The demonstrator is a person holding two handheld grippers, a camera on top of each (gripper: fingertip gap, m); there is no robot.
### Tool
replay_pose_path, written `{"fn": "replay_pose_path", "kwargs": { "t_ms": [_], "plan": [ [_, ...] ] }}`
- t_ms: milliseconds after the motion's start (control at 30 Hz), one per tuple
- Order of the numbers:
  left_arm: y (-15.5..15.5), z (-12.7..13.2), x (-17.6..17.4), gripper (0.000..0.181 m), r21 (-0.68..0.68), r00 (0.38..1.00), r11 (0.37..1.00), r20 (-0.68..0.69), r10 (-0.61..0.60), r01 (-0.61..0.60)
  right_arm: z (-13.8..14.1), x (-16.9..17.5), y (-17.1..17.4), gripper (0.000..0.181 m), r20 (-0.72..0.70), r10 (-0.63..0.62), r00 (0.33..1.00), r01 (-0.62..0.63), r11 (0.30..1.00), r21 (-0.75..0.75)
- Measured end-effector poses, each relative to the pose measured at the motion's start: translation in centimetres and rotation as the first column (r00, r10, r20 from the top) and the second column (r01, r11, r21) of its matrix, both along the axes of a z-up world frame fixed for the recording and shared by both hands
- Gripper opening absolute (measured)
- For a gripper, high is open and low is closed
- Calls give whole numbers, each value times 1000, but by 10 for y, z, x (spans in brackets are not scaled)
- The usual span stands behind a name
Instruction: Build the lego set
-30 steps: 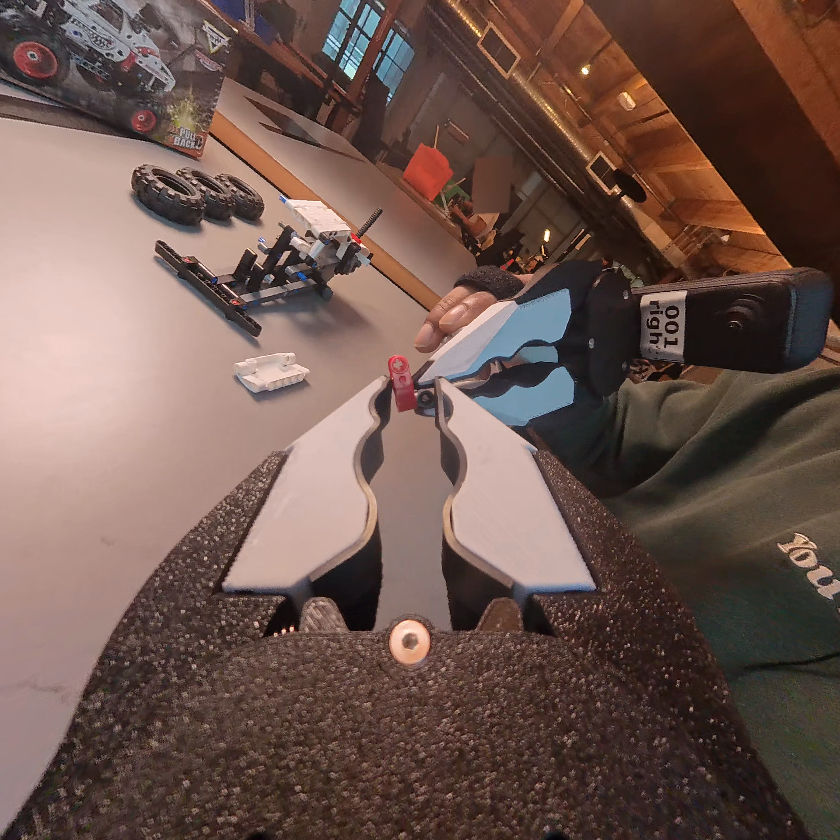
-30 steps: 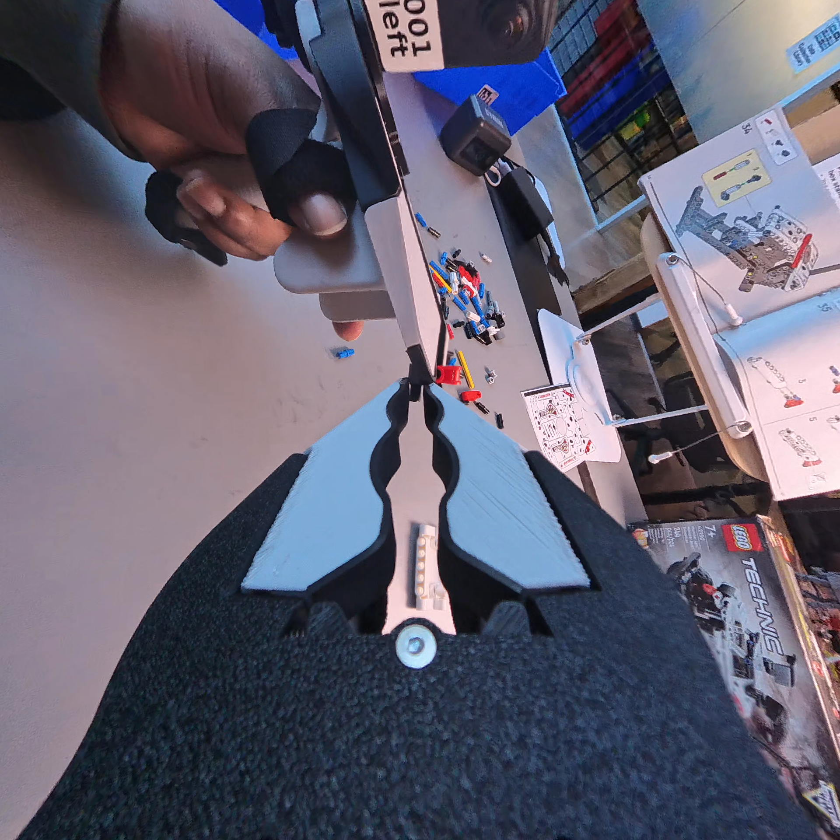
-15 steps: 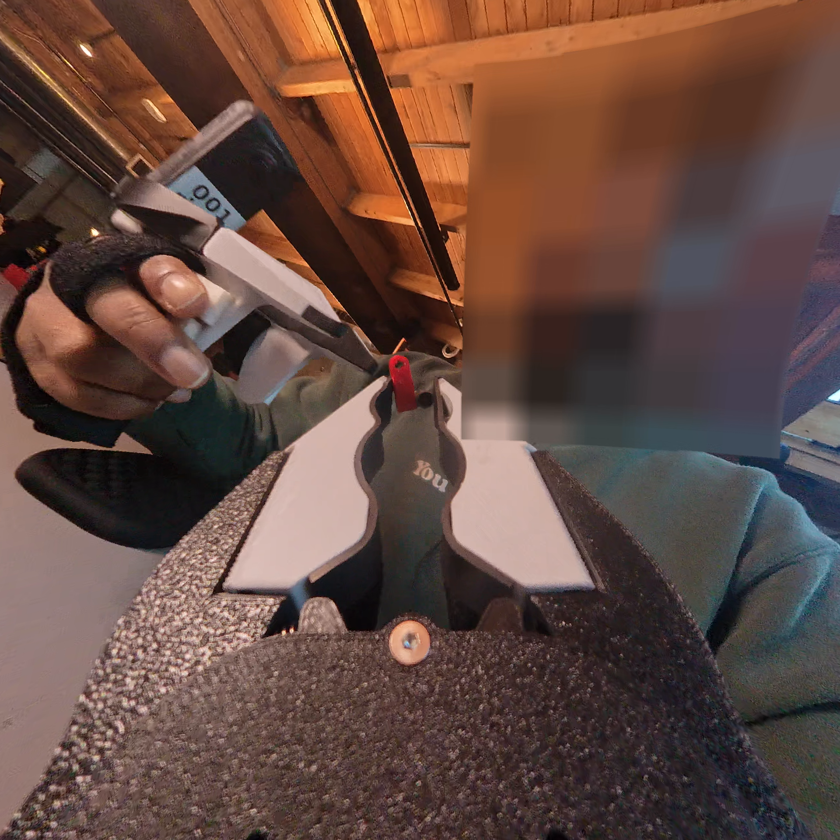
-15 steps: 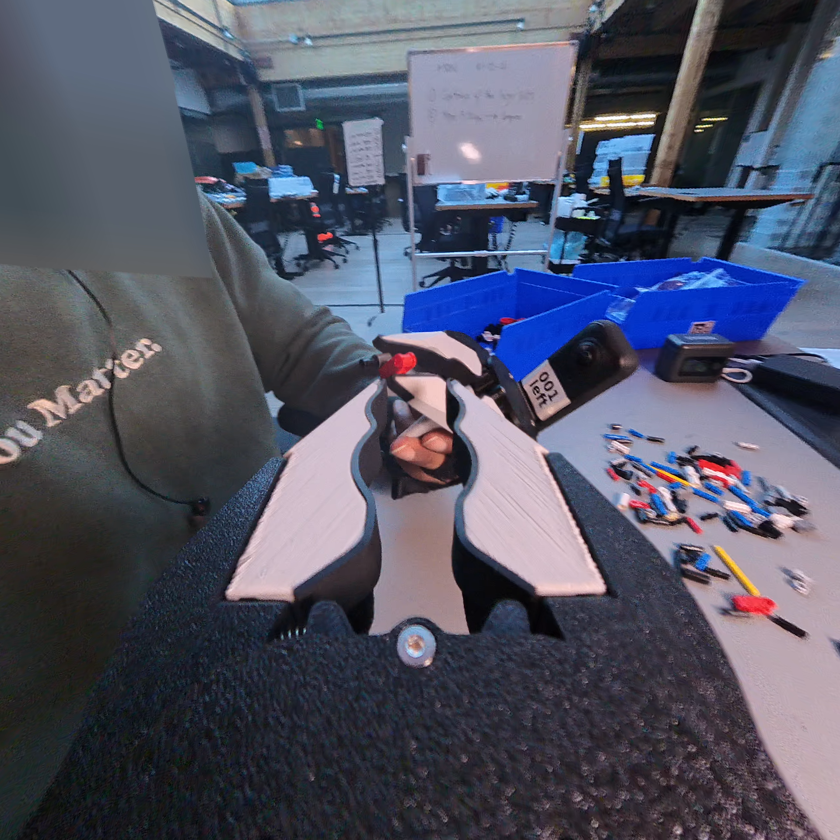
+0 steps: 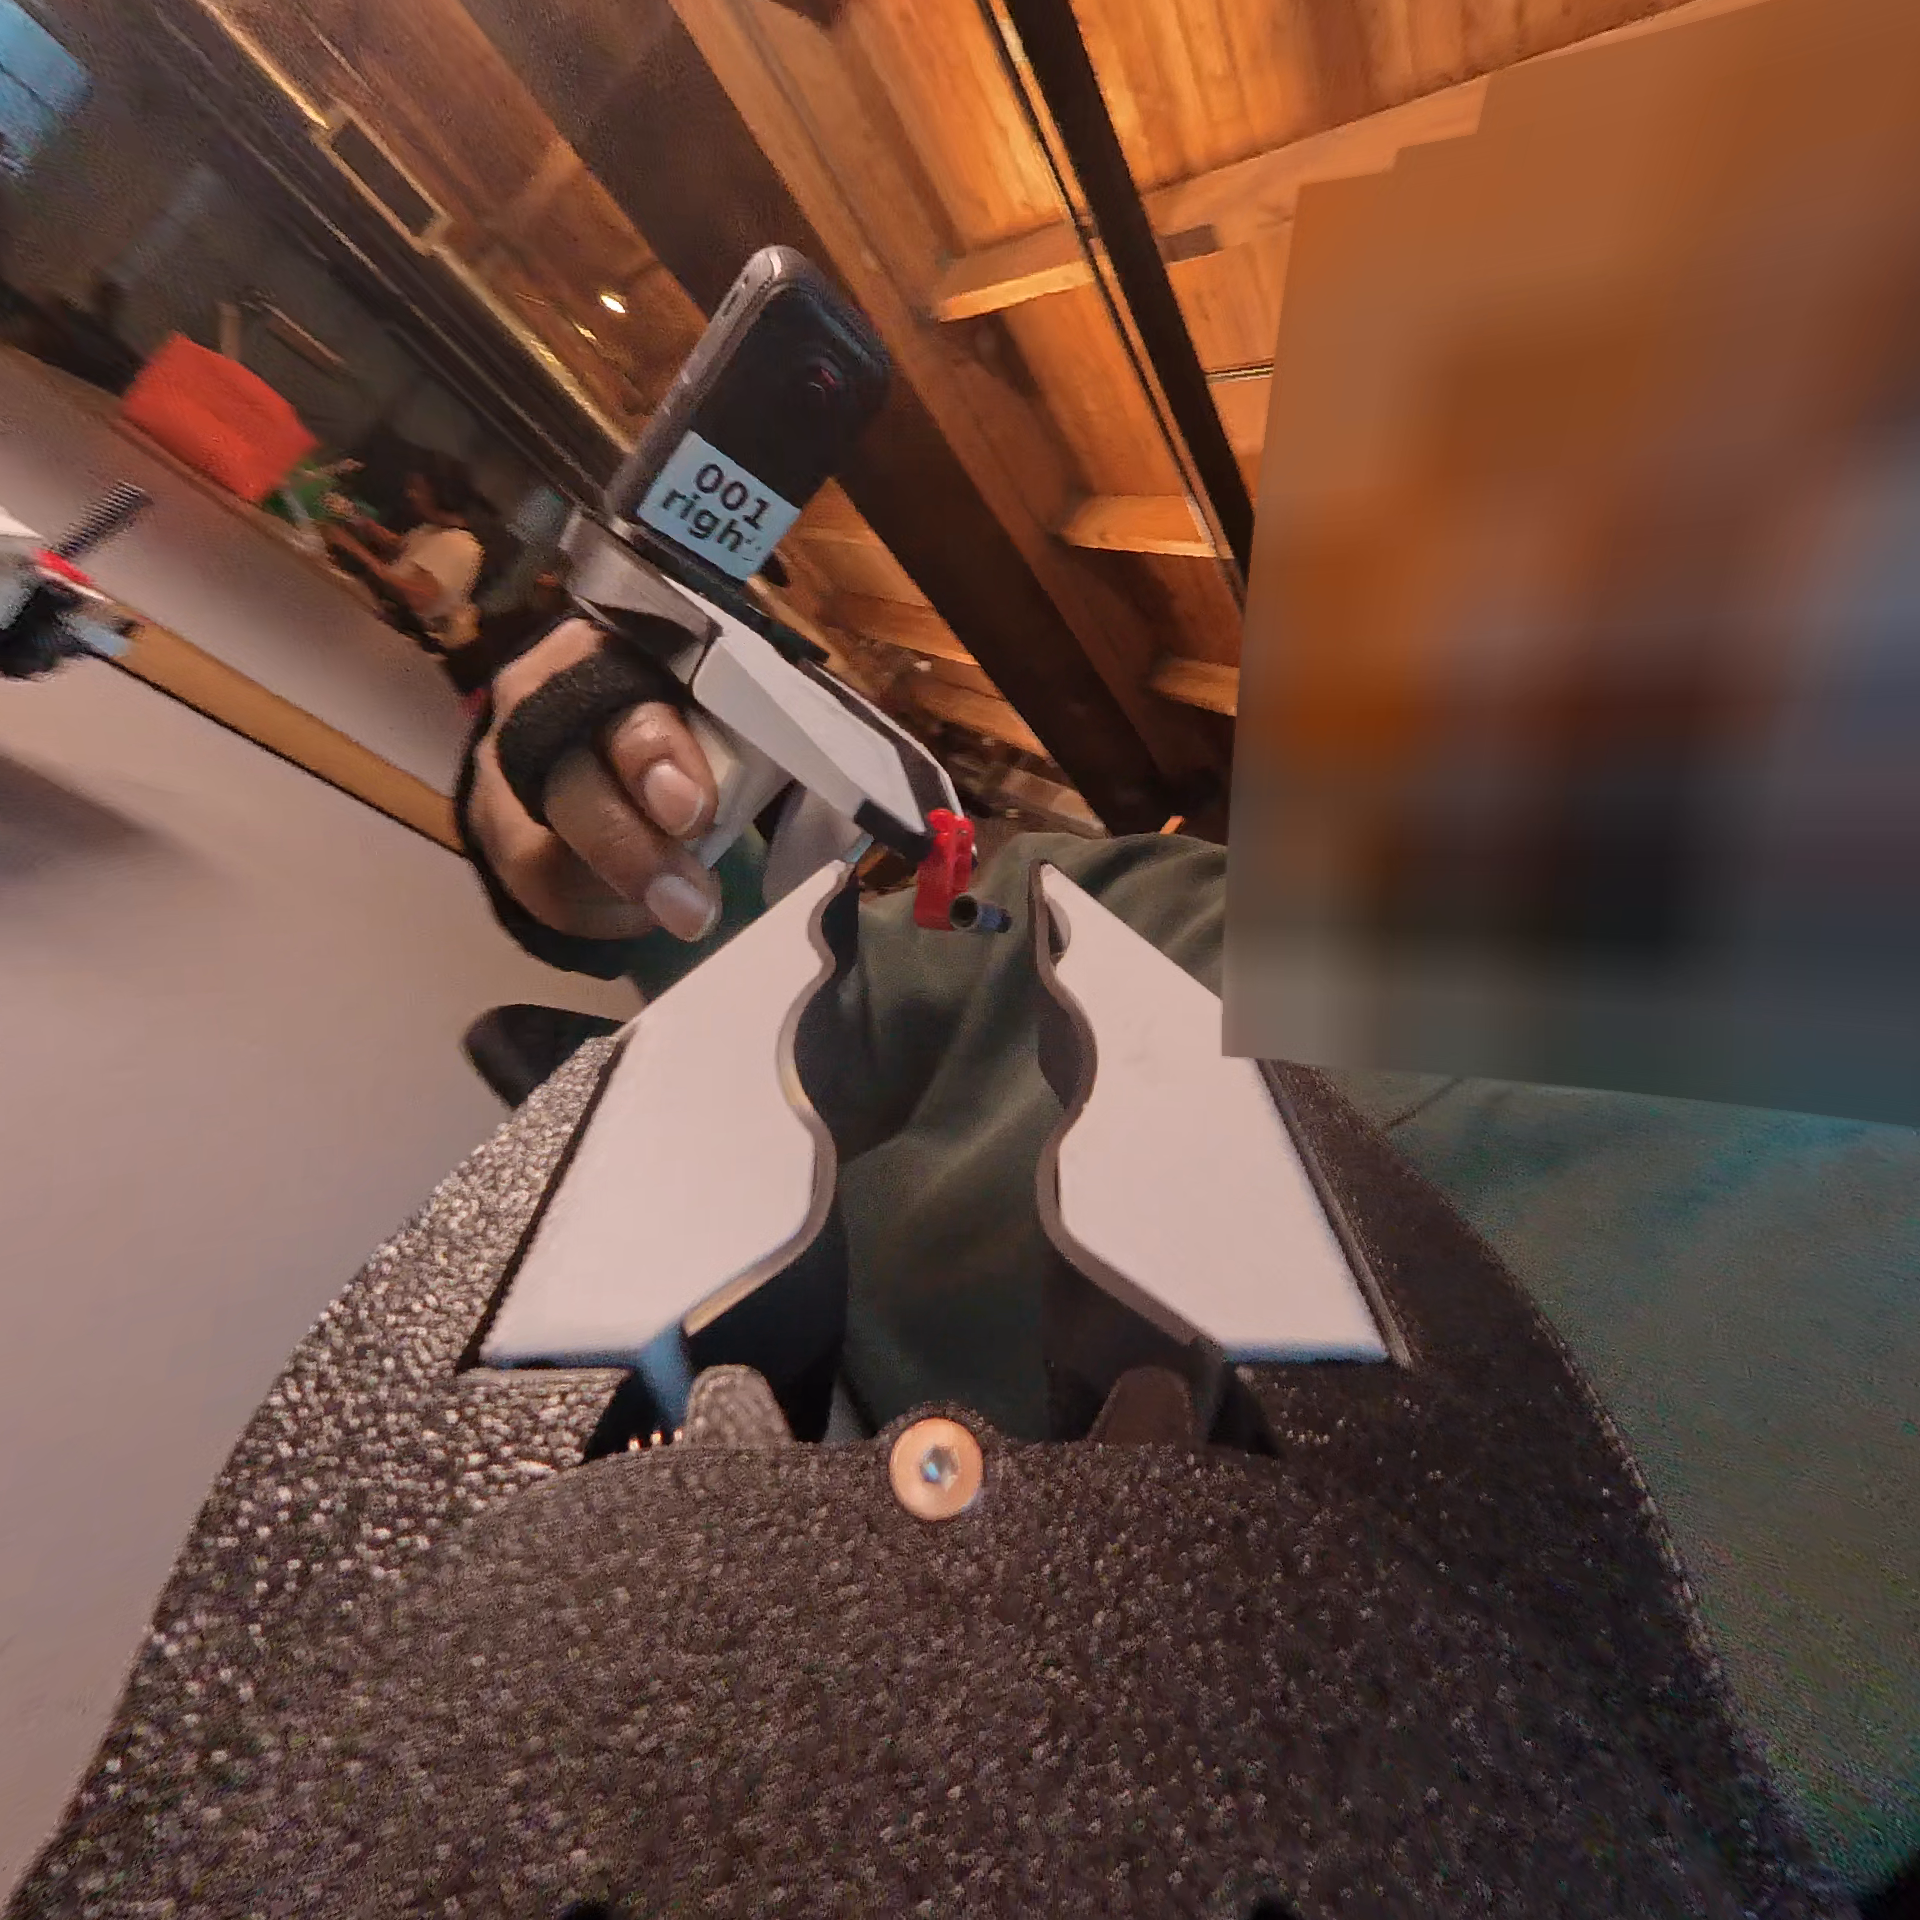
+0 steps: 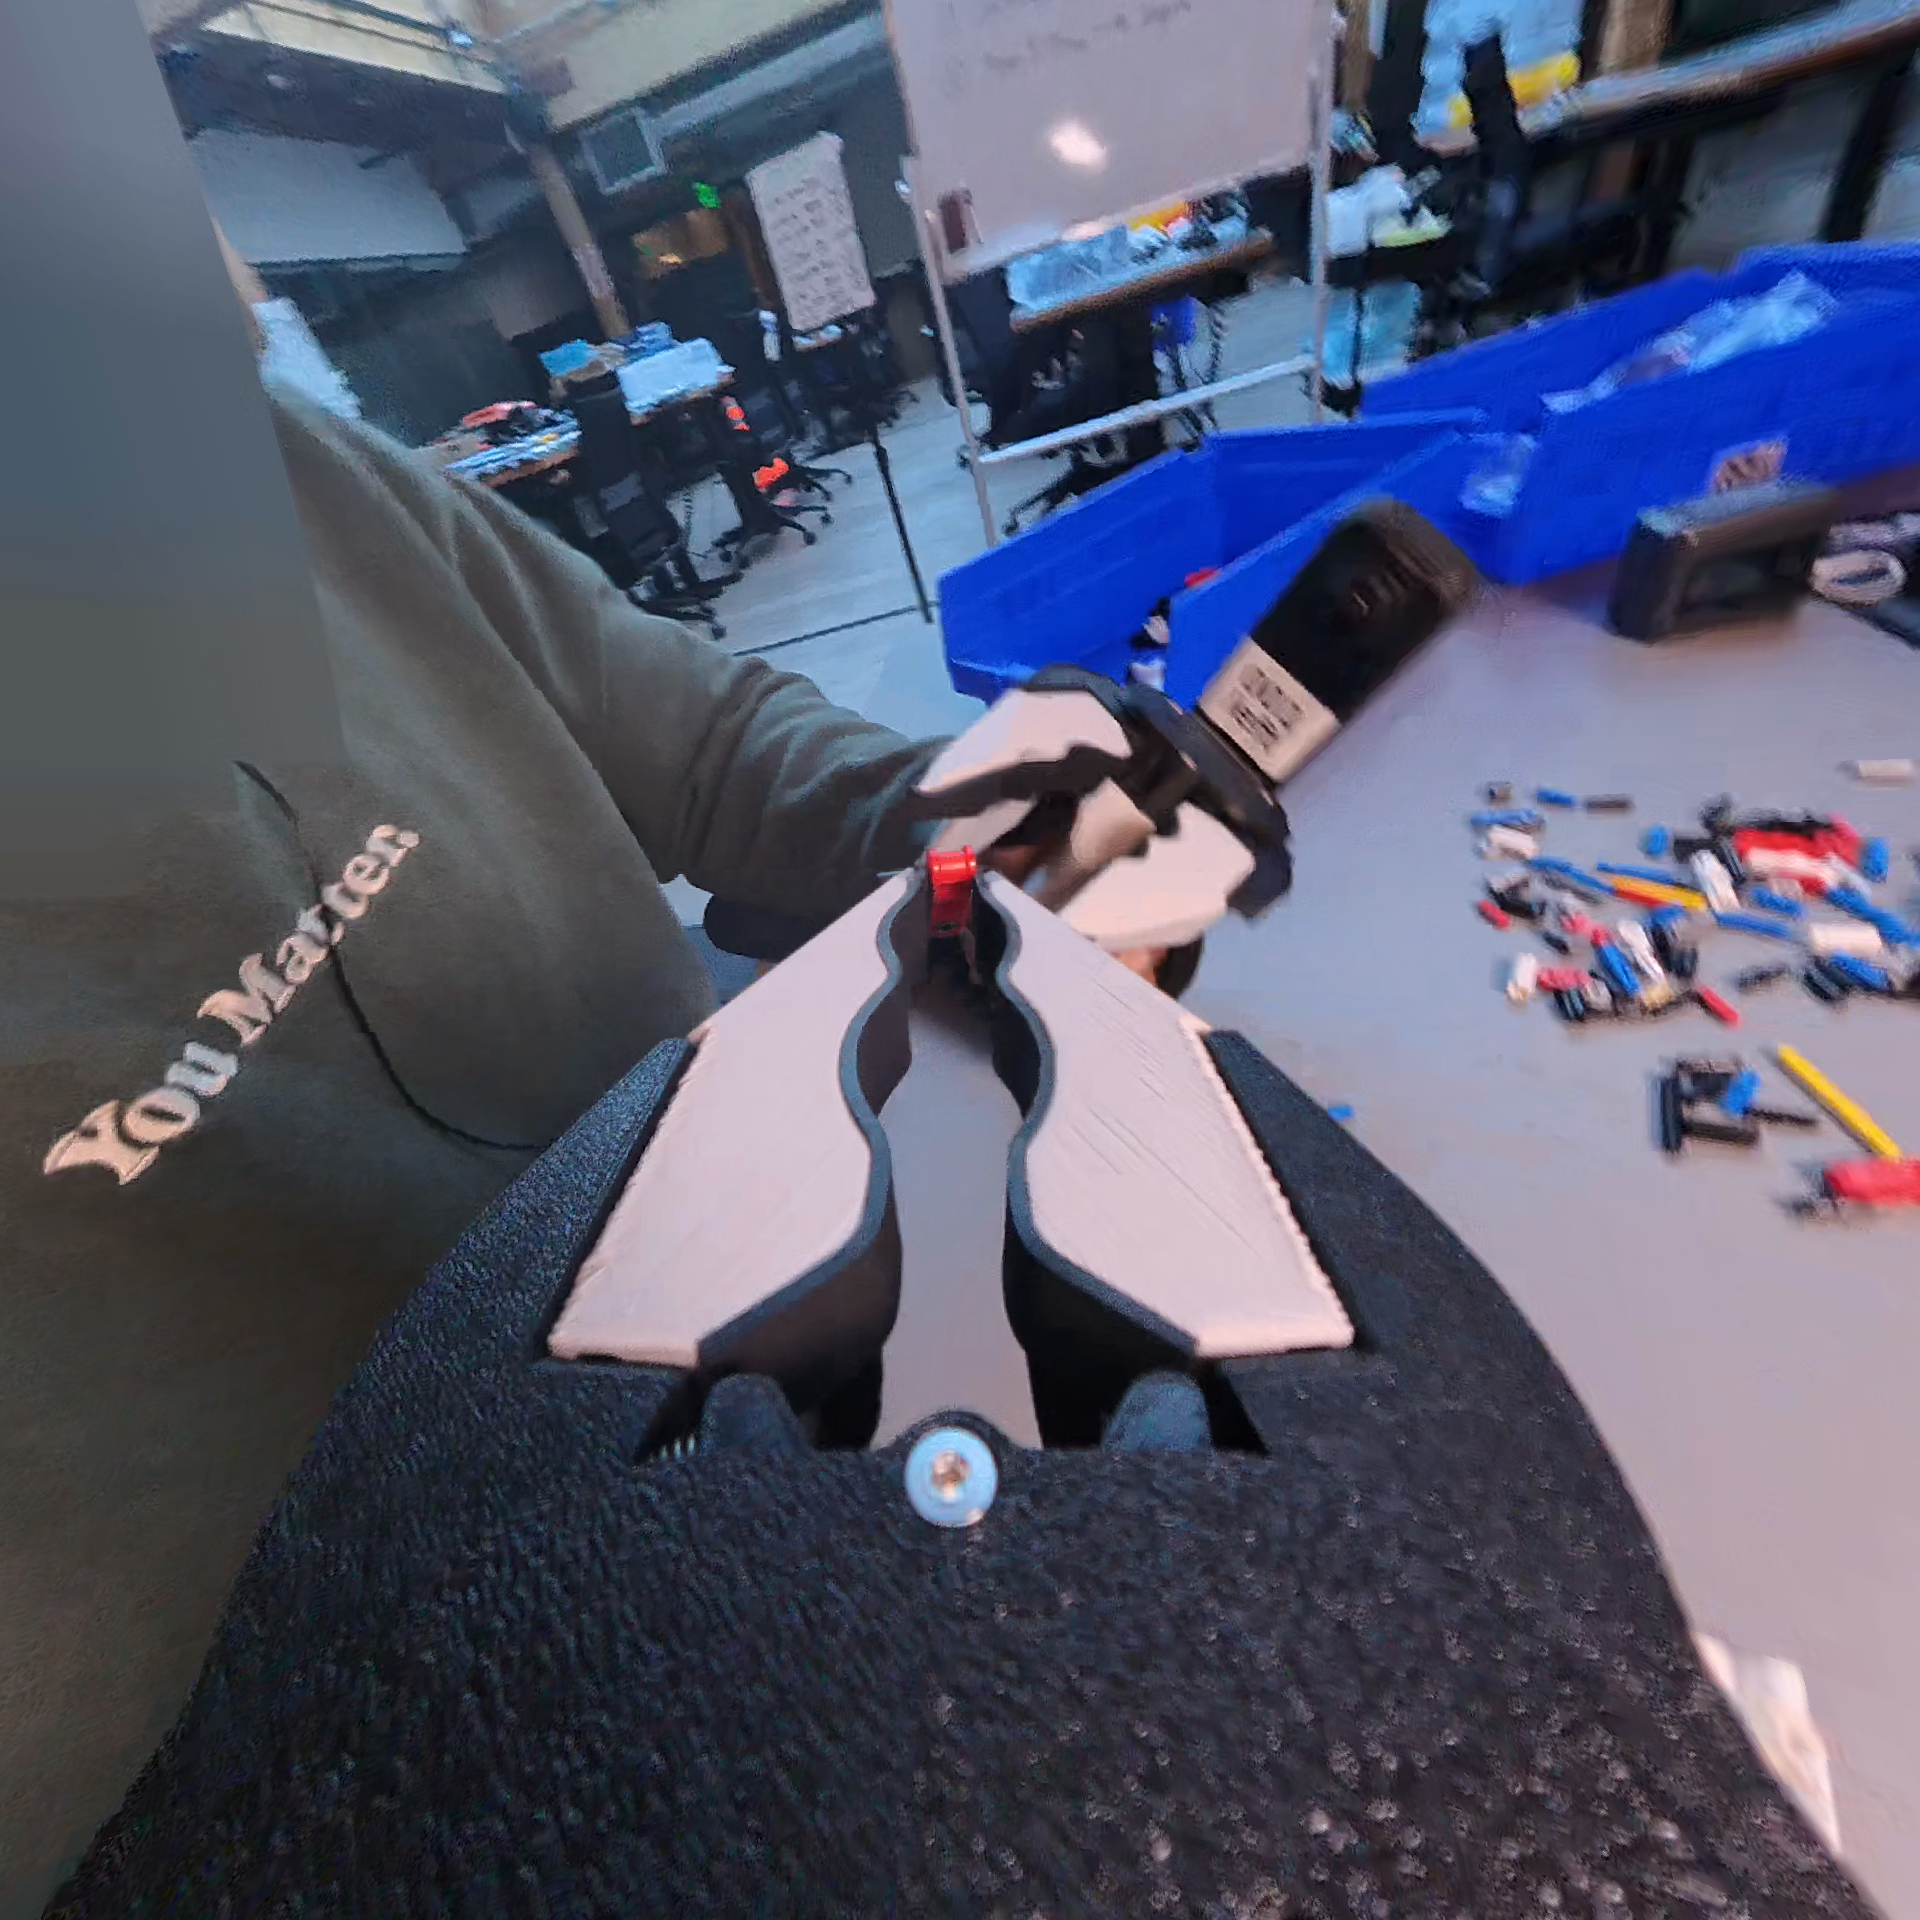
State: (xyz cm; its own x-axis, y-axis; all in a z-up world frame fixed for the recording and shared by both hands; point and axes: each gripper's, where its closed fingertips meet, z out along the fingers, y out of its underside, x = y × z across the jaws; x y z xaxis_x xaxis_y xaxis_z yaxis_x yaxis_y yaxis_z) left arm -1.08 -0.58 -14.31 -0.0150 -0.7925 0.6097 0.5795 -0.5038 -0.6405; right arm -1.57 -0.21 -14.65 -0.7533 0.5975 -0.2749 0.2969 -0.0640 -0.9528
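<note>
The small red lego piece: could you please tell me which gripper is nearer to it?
Right. The right gripper has its jaws shut on the red lego piece. The left gripper is open, its jaws either side of the piece without touching.

The red piece [image 6: 950, 891] looks like glossy smooth plastic, the right gripper [image 6: 951, 883] has matt grey fingers [image 6: 1101, 1122] with fine ridges on a rough, grainy black body, the sweatshirt [image 6: 468, 790] is soft cloth, and the table [image 6: 1558, 1299] is smooth and matt.

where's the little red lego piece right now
The red piece is pinched at the tips of the right gripper, held in the air in front of the person's chest; in the left wrist view it hangs between the open left gripper's fingertips.
</note>
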Motion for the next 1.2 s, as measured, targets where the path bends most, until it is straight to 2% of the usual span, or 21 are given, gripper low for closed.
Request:
{"fn": "replay_pose_path", "kwargs": {
  "t_ms": [67,133,200,400,533,667,733,833,933,1000,1067,1133,1200],
  "plan": [
    [10,-13,-8,32,-4,978,990,-159,138,-140,-13,-3,16,8,155,-55,986,63,997,-51],
    [18,-36,-9,32,21,893,970,-388,230,-241,-23,-4,27,8,250,-85,964,119,985,-122],
    [23,-56,-7,31,52,791,957,-551,266,-285,-40,-5,34,8,317,-110,942,161,977,-138],
    [30,-85,6,21,86,629,944,-726,278,-319,-75,-5,33,8,429,-117,896,205,965,-166],
    [32,-97,7,17,53,595,942,-763,252,-331,-88,-9,32,8,456,-129,881,218,965,-148],
    [33,-99,4,17,18,612,940,-755,236,-340,-88,-12,33,8,460,-107,881,217,957,-193],
    [33,-93,3,17,17,639,939,-729,246,-343,-81,-14,33,8,430,-87,899,212,945,-251],
    [33,-79,1,17,23,698,938,-661,274,-347,-66,-16,33,8,334,-82,939,191,933,-306],
    [31,-63,-2,17,32,761,936,-573,304,-350,-45,-16,34,15,160,-122,980,169,931,-324],
    [32,-56,-7,17,15,795,932,-518,316,-361,-34,-15,40,23,-16,-212,977,201,946,-255],
    [32,-52,-12,16,2,817,928,-475,328,-372,-38,-14,41,32,-148,-268,952,259,963,-81],
    [34,-50,-17,16,-8,828,925,-447,337,-381,-49,-15,41,45,-238,-286,928,314,946,85],
    [35,-49,-19,16,-18,837,922,-428,343,-387,-57,-17,38,58,-268,-287,920,337,927,162]
  ]
}}
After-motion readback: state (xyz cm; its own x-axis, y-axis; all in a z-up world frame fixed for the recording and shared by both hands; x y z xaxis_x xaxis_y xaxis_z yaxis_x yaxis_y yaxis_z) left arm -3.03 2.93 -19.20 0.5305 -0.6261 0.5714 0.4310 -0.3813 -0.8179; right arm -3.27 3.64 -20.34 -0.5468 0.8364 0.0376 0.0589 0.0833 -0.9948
